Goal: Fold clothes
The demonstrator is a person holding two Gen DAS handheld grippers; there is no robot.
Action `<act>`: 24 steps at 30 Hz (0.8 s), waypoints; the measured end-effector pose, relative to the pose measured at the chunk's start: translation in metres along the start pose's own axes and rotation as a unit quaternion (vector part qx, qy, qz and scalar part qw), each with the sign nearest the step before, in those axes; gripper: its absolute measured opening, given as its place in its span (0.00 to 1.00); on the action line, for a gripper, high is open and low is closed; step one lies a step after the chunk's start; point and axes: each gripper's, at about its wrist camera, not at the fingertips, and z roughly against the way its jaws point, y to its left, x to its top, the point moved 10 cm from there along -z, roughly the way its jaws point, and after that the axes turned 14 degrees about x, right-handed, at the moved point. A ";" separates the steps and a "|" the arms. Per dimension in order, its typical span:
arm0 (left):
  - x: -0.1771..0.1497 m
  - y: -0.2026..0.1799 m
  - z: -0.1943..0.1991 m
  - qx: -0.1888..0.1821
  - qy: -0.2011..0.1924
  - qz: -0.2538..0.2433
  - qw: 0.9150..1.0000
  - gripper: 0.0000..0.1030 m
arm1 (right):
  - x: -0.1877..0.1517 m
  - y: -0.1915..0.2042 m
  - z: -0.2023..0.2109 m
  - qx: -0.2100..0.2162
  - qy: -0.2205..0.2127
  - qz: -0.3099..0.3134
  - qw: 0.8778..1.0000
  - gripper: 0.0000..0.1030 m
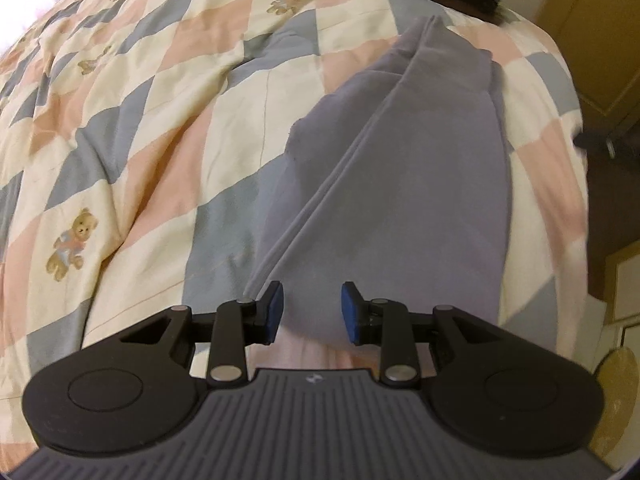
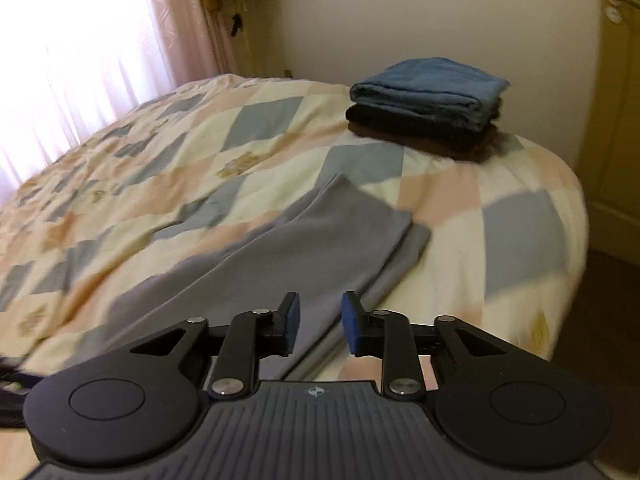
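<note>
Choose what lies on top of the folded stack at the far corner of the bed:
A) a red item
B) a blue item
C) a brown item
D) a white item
B: in the right wrist view the blue item sits uppermost on the stack, with darker folded pieces beneath it.

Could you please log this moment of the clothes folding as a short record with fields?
surface: bed with checked teddy-bear quilt
garment in work: grey garment, lying long and partly folded on the quilt
left gripper: open, empty, just above the garment's near end
right gripper: open, empty, over the garment's near edge
finished pile: folded stack at the far corner, a blue piece on top of dark ones
background: curtained window, cupboard door
</note>
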 end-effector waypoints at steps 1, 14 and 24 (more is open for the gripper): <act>-0.002 0.000 0.002 0.001 0.002 -0.002 1.000 0.27 | -0.009 0.010 0.011 0.001 0.004 -0.012 1.000 0.28; -0.010 -0.021 0.031 0.004 -0.005 -0.053 0.999 0.28 | -0.072 0.076 0.071 0.001 0.021 -0.078 0.997 0.33; 0.018 -0.050 0.061 -0.014 -0.050 -0.084 0.995 0.29 | -0.053 0.073 0.108 -0.030 -0.017 -0.065 0.997 0.36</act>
